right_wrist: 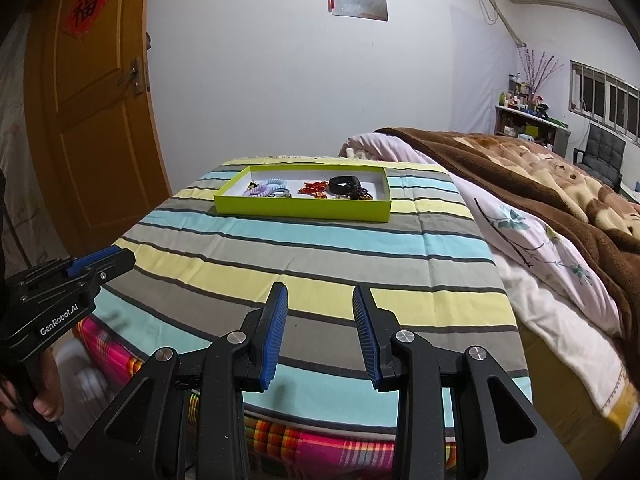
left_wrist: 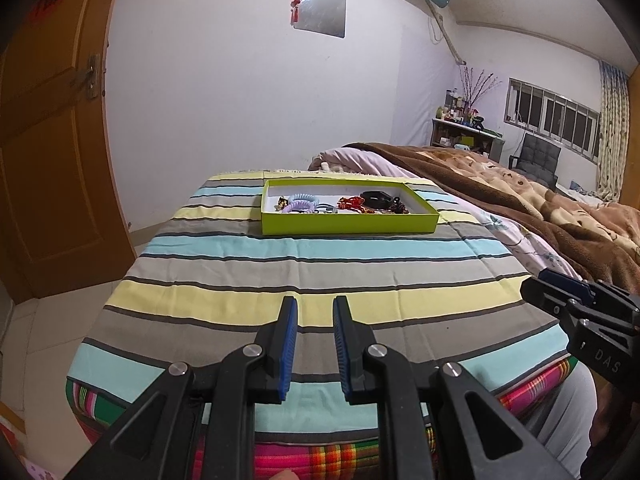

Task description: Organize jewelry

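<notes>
Across the right of both frames runs a bed [right_wrist: 540, 248] under a fuzzy brown blanket [right_wrist: 520, 168] and a pale flowered quilt [right_wrist: 532, 240]; a tall orange door [right_wrist: 100, 120] fills the left. In the middle lies a flat striped cloth [left_wrist: 312, 264] in blue, yellow and grey bands, smooth with faint creases, nothing on it between the tongs and the tray. The tray [left_wrist: 348, 224] is a shallow lime-green cardboard rectangle at the cloth's far end, upper centre of the frame, its long axis running left to right. Inside sit small pieces: lilac coiled bands [left_wrist: 300, 203] at the left, a red ornament [left_wrist: 352, 203] in the middle, a black band [left_wrist: 376, 197] to the right. The left gripper [left_wrist: 315, 307] at the lower centre stands narrowly parted, holding nothing. The right gripper [right_wrist: 320, 294] gapes wider, also holding nothing. Both hang over the cloth's near edge, well apart from the tray.
</notes>
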